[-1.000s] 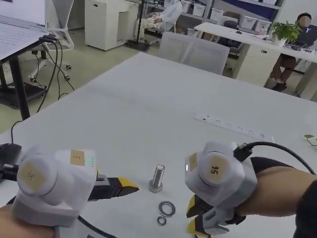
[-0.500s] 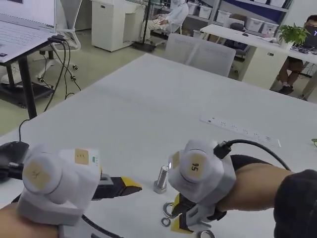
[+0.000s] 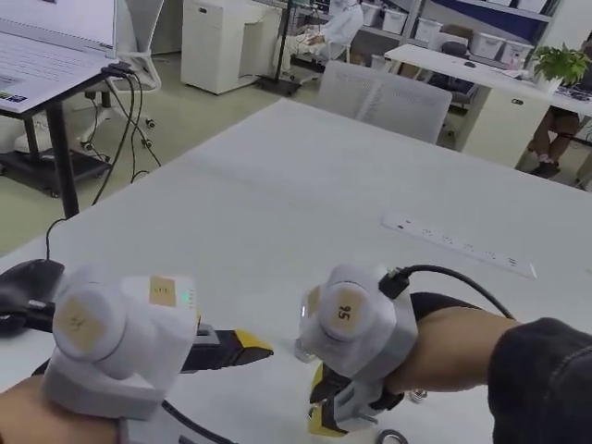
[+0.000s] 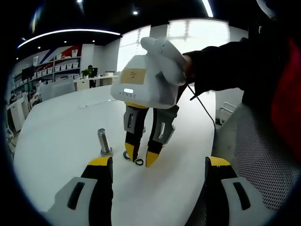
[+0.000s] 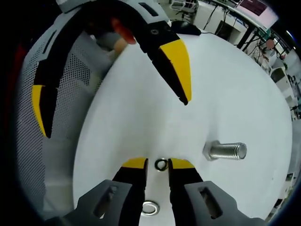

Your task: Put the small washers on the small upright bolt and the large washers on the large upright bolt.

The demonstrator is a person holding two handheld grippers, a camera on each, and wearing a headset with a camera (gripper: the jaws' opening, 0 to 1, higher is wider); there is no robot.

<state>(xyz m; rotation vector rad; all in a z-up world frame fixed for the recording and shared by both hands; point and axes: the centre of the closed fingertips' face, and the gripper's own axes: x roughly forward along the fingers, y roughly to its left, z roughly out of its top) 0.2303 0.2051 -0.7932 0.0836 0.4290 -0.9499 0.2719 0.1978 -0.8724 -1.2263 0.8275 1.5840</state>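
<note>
A steel bolt stands upright on the white table. Beside it lies a small washer, flat on the table. My right gripper points down with its jaws narrowly open on either side of that washer, and its yellow tips rest at the table. A larger washer lies farther back between its jaws. In the head view the right gripper covers most of the bolt. My left gripper is wide open and holds nothing, left of the bolt.
Two more washers lie under the right forearm. A white power strip sits farther back on the table, with a mesh chair beyond the far edge. A black device with a cable sits at the table's left edge.
My right gripper has moved left and down over the washers beside the bolt, and it now hides them in the head view. The left gripper has hardly moved.
</note>
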